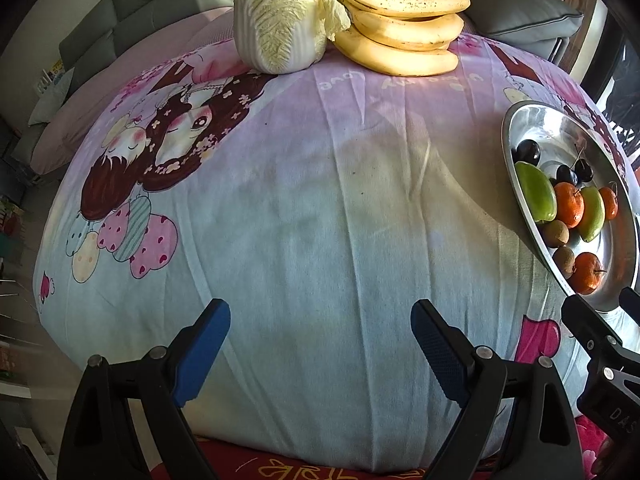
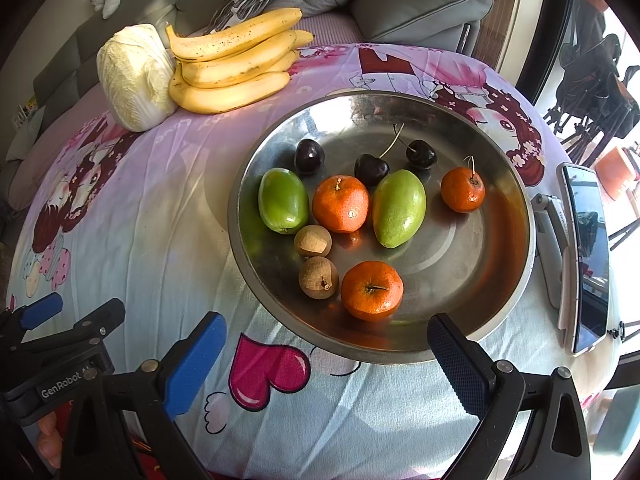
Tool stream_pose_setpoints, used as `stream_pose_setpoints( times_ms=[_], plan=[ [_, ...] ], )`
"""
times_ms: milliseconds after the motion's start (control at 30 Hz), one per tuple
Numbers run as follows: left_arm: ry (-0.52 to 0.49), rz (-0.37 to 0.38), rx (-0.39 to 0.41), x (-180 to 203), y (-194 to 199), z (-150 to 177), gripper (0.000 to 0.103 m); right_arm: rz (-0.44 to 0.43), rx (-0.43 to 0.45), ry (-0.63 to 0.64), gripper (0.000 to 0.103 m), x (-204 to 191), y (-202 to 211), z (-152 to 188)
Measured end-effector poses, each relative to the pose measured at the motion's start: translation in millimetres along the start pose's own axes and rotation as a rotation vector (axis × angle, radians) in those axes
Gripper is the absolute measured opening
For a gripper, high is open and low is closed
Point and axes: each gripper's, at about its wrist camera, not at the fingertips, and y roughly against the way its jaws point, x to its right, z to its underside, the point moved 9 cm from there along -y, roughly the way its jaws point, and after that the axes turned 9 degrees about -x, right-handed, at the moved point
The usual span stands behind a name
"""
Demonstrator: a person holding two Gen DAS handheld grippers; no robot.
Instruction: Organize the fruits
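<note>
- The worktop (image 1: 320, 220) has a cartoon cloth under both grippers.
- The metal bowl (image 2: 504, 264) sits just ahead of the right hand-held gripper (image 2: 326, 344), which is wide open and empty.
- The left hand-held gripper (image 1: 320, 328) is wide open and empty too.
- The cabbage (image 1: 280, 12) and bananas (image 1: 400, 28) lie far ahead of the left one.
- Oranges (image 2: 340, 204), green fruits (image 2: 284, 200), cherries (image 2: 309, 156) and brown fruits (image 2: 319, 278) are in the bowl.

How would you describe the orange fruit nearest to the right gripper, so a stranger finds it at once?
Look in the round metal bowl on the cartoon tablecloth. Near its front rim, right of a brown longan, sits a mandarin. It lies apart from the other two mandarins, alone at the front, and shows a short dark stem.
</note>
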Motion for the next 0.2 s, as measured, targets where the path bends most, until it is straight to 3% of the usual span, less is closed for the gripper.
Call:
stream_pose_setpoints(
  times_ms=[200],
  plan=[
    [-0.016,-0.011,0.019,2.5,3.2,-1.6,0.092,0.0,0.0,0.0,0.102,0.0,0.0,-0.1]
  ],
)
